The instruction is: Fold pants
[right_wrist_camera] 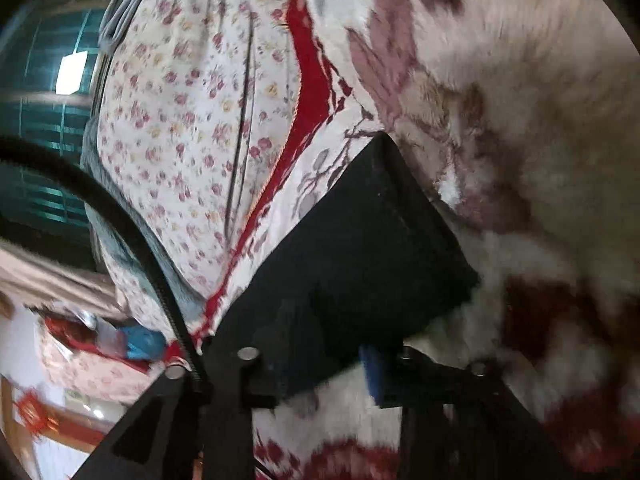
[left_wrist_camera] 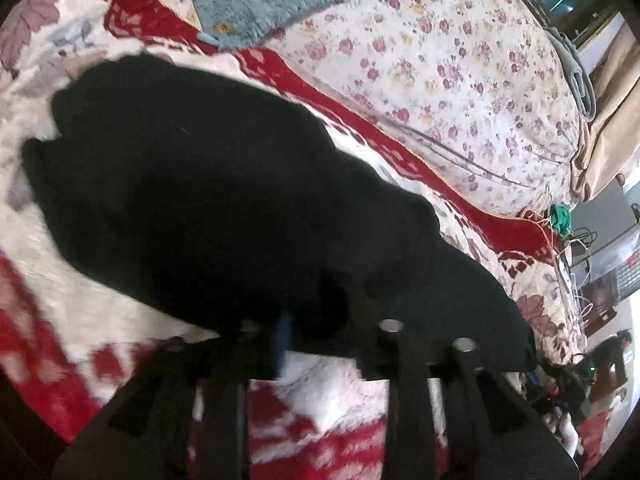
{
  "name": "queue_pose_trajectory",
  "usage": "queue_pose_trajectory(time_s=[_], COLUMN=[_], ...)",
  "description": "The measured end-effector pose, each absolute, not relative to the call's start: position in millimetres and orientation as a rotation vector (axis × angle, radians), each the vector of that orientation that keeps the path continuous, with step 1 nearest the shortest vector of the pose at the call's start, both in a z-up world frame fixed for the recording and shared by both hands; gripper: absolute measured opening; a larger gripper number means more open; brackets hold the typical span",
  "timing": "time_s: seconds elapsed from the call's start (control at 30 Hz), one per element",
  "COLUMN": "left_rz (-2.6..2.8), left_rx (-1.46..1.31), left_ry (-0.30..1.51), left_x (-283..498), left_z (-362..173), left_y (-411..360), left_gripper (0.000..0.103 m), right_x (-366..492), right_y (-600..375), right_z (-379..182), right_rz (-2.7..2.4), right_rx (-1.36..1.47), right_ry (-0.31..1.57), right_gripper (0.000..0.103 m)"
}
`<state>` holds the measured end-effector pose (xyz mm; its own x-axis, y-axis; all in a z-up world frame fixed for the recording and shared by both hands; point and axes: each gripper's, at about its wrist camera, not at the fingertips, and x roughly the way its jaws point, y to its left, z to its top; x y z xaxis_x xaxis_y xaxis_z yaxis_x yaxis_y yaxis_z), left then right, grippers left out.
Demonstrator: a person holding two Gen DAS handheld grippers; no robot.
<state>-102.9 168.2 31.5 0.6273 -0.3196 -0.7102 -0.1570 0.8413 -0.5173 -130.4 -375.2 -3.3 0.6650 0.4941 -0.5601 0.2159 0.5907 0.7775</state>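
Note:
The black pants lie in a dark heap across a red-and-white plush blanket on a bed. Their near edge reaches in between the fingers of my left gripper, whose jaws stand apart, and its blue pad does not press the cloth. In the right wrist view the pants show as a flat folded panel with a squared corner. That corner sits between the fingers of my right gripper, also open, with its blue pad beside the cloth's edge.
A teal fleece garment with wooden buttons lies at the bed's far side, on a floral quilt. A black cable arcs across the left of the right wrist view, before a window. Cords and clutter crowd the bed's right edge.

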Motion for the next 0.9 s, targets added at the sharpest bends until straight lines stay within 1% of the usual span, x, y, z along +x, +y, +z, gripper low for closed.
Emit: queue_pose_trajectory(time_s=[0.03, 0.07, 0.13, 0.27, 0.33, 0.4, 0.47, 0.6, 0.73, 0.9], left_rz=[-0.096, -0.086, -0.040, 0.042, 0.073, 0.076, 0.067, 0.057, 0.040, 0.021], left_rx=[-0.593, -0.610, -0.640, -0.703, -0.710, -0.720, -0.743, -0.771, -0.766, -0.785], left_ry=[0.886, 0.867, 0.844, 0.829, 0.819, 0.816, 0.812, 0.795, 0.803, 0.808], left_x=[-108, -115, -125, -137, -142, -145, -145, -135, -117, -101], left_z=[36, 39, 43, 40, 40, 39, 37, 40, 38, 33], left_y=[175, 184, 204, 240, 254, 263, 272, 280, 287, 297], left_gripper=[0.038, 0.041, 0.044, 0.044, 0.044, 0.047, 0.056, 0.058, 0.059, 0.059], right_x=[-136, -140, -145, -135, -124, -111, -101, -88, -103, -112], right_y=[-369, -364, -343, -285, -245, -193, -141, -51, 18, 63], right_z=[5, 10, 22, 35, 39, 43, 44, 39, 30, 19], right_rz=[0.212, 0.240, 0.345, 0.552, 0.640, 0.738, 0.837, 0.953, 1.001, 0.949], right_rx=[0.905, 0.882, 0.840, 0.750, 0.664, 0.552, 0.459, 0.297, 0.077, -0.239], right_ry=[0.864, 0.860, 0.848, 0.825, 0.821, 0.830, 0.833, 0.848, 0.819, 0.744], right_gripper=[0.033, 0.034, 0.035, 0.035, 0.037, 0.043, 0.043, 0.043, 0.043, 0.043])
